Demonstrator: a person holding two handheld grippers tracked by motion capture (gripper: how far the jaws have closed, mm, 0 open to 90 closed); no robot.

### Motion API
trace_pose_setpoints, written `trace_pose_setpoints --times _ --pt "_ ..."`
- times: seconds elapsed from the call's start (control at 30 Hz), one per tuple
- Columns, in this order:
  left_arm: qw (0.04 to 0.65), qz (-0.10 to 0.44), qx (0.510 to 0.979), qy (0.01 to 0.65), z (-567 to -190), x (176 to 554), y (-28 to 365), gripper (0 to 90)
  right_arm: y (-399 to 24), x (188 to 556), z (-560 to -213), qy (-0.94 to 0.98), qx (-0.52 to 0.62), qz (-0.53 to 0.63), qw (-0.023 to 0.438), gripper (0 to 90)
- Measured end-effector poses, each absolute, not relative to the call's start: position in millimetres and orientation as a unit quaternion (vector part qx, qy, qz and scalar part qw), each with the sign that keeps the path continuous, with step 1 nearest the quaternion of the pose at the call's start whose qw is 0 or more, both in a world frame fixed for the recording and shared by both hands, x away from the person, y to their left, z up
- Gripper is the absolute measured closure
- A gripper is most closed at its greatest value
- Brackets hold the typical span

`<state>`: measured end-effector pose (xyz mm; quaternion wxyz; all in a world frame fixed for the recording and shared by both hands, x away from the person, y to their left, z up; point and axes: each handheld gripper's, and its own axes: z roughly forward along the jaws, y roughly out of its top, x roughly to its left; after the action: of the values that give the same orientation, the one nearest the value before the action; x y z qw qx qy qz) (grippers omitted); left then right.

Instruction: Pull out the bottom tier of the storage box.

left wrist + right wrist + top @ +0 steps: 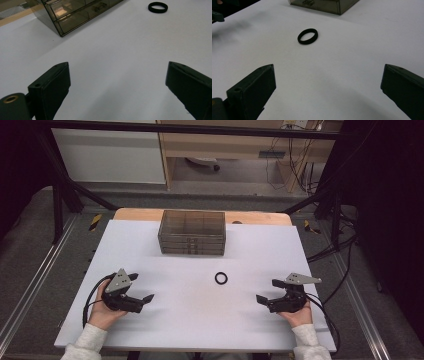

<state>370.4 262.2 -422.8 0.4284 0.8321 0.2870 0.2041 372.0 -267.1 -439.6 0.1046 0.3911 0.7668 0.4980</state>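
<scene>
Tabletop (150, 250), white and broad, carries everything in the high view; the left gripper (141, 288) rests low on it with its fingers spread wide and holding nothing; the right gripper (268, 291) rests opposite, its fingers likewise spread wide and bare; the two sets of fingers point inward toward each other; a small black ring (221, 278) lies flat on the tabletop between them, beyond the fingertips of both, nearer the right gripper's fingers than the left's, and touched by neither; a smoky clear drawer box (192, 232) stands farther off, past the ring, at the far side of the tabletop; a person's hand (102, 312) grips the left gripper from below, and another hand (298, 314) grips the right.

In the left gripper view the two black fingers (51, 86) rise from the bottom, far apart, with bare white tabletop between them; the black ring (157, 7) lies well ahead, off toward the right-hand finger's side; the drawer box (72, 15) stands ahead beyond the left-hand finger, its drawer fronts facing in.

In the right gripper view the fingers (253, 91) again stand far apart and grasp nothing; the ring (307, 36) lies ahead of the gap, closer to the left-hand finger's line, apart from both; the drawer box (329, 5) sits beyond the ring.
</scene>
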Motion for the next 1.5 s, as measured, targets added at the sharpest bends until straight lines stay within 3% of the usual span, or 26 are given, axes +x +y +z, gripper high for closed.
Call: trace_pose_setpoints --times 1.5 --pt "0.39 0.238 0.859 0.232 -412.9 385.1 226.6 7.4 -267.2 372.2 -439.7 0.769 0.39 0.496 0.105 0.3"
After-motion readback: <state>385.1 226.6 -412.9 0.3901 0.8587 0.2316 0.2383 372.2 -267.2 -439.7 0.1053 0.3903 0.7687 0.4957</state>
